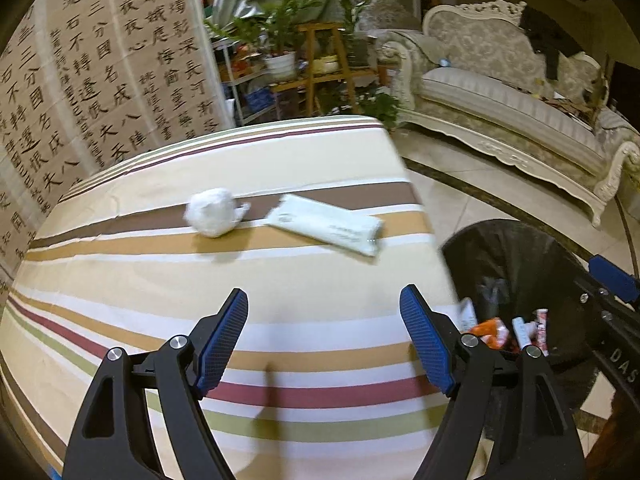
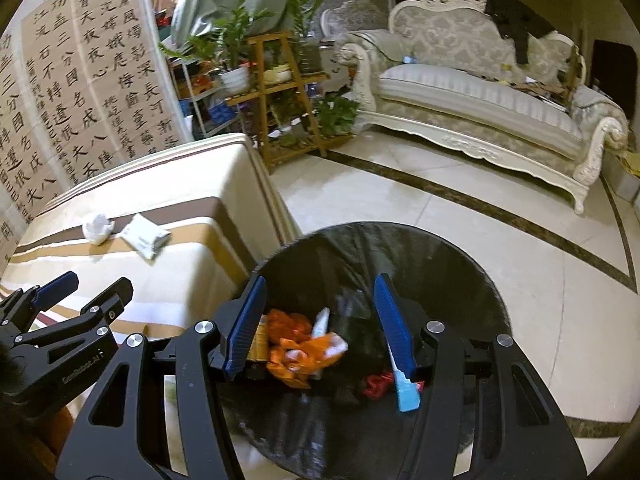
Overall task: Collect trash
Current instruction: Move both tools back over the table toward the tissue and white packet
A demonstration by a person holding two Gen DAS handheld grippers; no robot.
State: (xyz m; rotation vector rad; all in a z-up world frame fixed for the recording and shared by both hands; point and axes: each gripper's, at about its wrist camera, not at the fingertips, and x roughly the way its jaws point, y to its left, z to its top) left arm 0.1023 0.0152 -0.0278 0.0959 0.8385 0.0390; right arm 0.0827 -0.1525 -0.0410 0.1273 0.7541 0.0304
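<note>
Picking up trash, with two bits left on the table (image 1: pixel 160 280). Left gripper (image 1: pixel 324 340) spread wide and holding nothing, low in the left view, over the striped cloth. Right gripper (image 2: pixel 316 324) spread wide too, also holding nothing, low in the right view, right above the bin (image 2: pixel 460 264). Looks like a drop step just done on that side, though only a guess.

Paper ball (image 1: pixel 214 216) on the brown stripe, middle of the left view. White wrapper (image 1: pixel 326 226) flat beside the ball, just to its right, close to it, maybe touching, near the table's right edge. Same two bits small at the left side of the right view. Bin on the floor, down at the right of the table, with an orange wrapper (image 2: pixel 304 350), a blue packet (image 2: pixel 408 394) and a red scrap (image 2: pixel 378 384) inside.

Next move, most likely: reach the left gripper forward to the ball, drop the fingers on both sides, squeeze softly, lift, swing right over the bin, let go. Wrapper is harder: lies flat, so needs a pinch at one edge or end. Easy to push it off the table edge, so go slow.
</note>
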